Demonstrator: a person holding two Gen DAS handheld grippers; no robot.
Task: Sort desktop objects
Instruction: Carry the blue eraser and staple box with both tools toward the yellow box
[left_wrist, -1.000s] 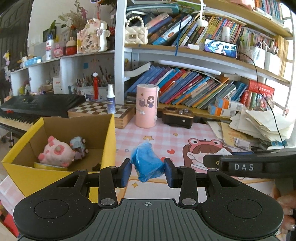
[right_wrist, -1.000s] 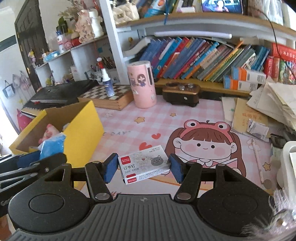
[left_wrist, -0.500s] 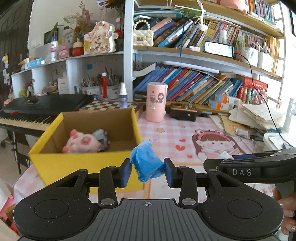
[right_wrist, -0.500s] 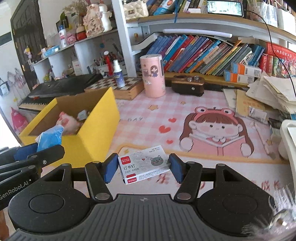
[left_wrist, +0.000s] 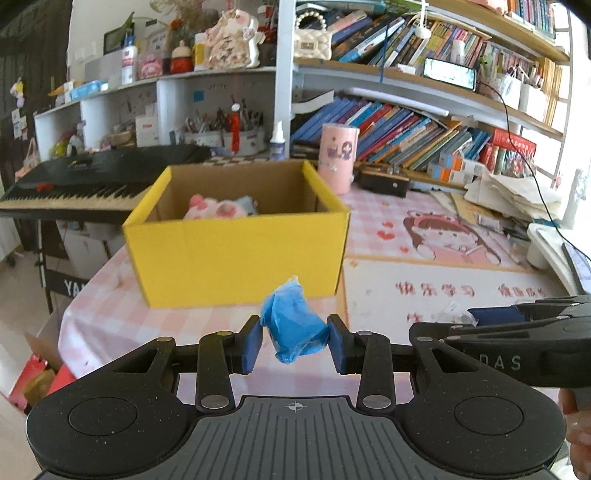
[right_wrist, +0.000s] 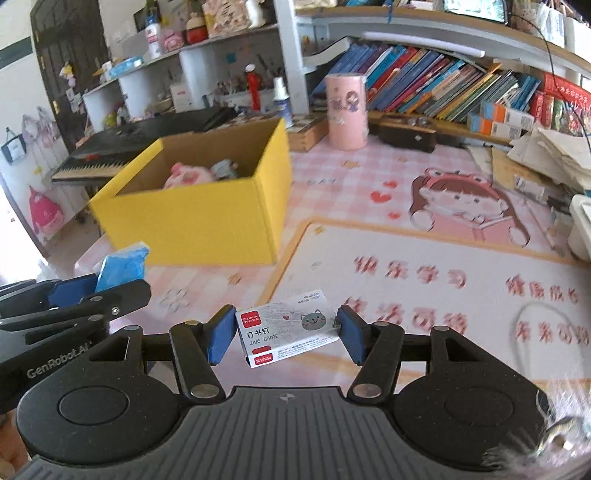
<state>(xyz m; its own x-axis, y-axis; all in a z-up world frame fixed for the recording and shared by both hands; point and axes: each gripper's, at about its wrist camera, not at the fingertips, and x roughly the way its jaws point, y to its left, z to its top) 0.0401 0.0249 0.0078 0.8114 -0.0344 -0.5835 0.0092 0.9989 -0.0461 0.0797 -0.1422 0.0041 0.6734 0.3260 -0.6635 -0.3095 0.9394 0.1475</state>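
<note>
Left to right.

Yellow box (left_wrist: 236, 254): open-topped carton at the left end of the desk (right_wrist: 406, 266), which is covered by a pink check mat. It already contains a pink plush pig (left_wrist: 216, 208) and a smaller grey-blue toy beside it. Judgement: the box is the collection bin for the sort, set at the desk edge where both hands can reach it.

Left tongs (left_wrist: 294, 341): closed on a crumpled blue packet (left_wrist: 293, 325), pinched at its sides between the blue pads and held in the air short of the box's near wall. No print is legible on the packet. Judgement: a side pinch suits a soft, compressible item.

Right tongs (right_wrist: 286, 332): gripping a small staple box (right_wrist: 288, 334) by its two short ends, label face up, above the mat and well to the right of the yellow box. Judgement: the end grip leaves the flat faces free for an easy drop.

Writing:
- The staple box reads "Comix" on a red tab, then "订书钉" and "24/6 640枚", with a grey cat face.
- One tong body is marked "GenRobot.AI" and the other "DAS".
- The mat carries large red Chinese characters, too blurred to read.
- The keyboard stand at far left shows "YA", and the rest is cut off.
</note>
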